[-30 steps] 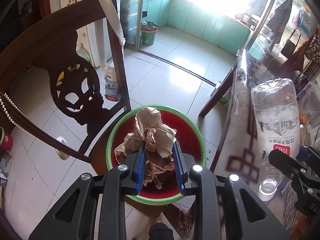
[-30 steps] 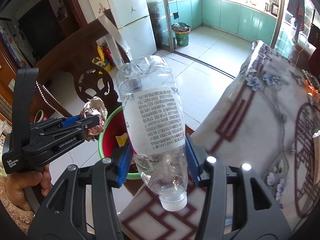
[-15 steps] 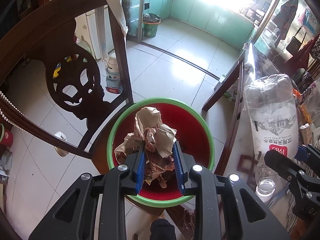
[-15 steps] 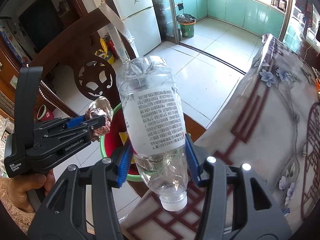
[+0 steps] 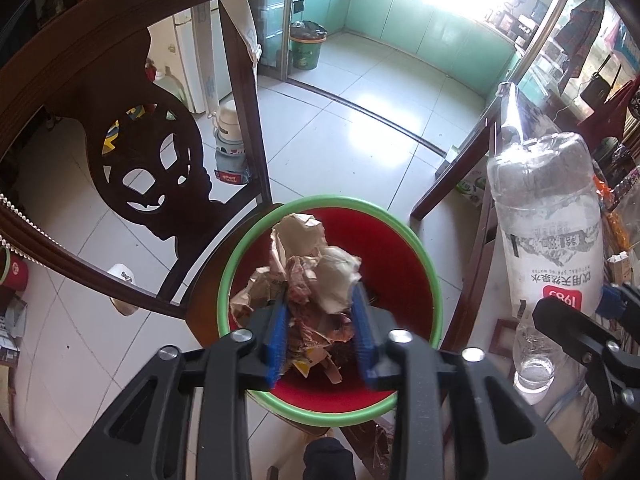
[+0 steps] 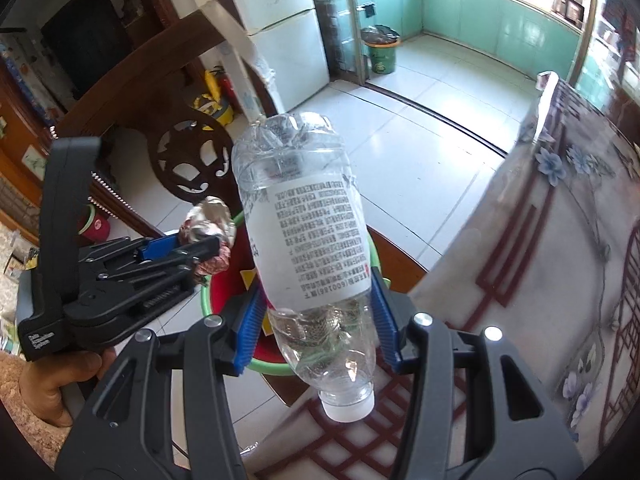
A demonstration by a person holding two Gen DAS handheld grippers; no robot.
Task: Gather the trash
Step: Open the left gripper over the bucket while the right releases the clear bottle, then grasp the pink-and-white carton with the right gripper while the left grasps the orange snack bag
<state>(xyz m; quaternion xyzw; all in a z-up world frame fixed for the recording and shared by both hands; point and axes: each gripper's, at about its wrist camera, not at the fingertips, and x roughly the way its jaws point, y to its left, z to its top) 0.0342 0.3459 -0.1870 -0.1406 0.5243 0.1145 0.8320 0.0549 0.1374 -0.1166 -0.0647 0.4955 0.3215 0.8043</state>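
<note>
A crumpled paper wad (image 5: 308, 248) sits between the blue pads of my left gripper (image 5: 320, 300), right over a red bucket with a green rim (image 5: 332, 200). Its jaws are opening, and the pads still touch the wad on both sides. The right wrist view shows the same wad (image 6: 206, 224) at the left gripper's (image 6: 216, 240) tip above the bucket's rim (image 6: 276, 367). My right gripper (image 6: 318, 288) holds a clear plastic bottle (image 6: 304, 232) by its neck end, cap toward the camera. These jaws are opening too, with the bottle still between the pads. The bottle (image 5: 548, 216) hangs to the right of the bucket.
The bucket rests on the seat of a dark carved wooden chair (image 5: 152, 152). A table with a flowered cloth (image 6: 540, 260) stands at the right. A hand (image 6: 52, 384) grips the left tool's handle. A green bin (image 5: 306, 46) stands far off by the kitchen door.
Both grippers have come lower and closer to the bucket. The pads of each gripper stand slightly wider apart than before. The wad and the bottle remain between them.
</note>
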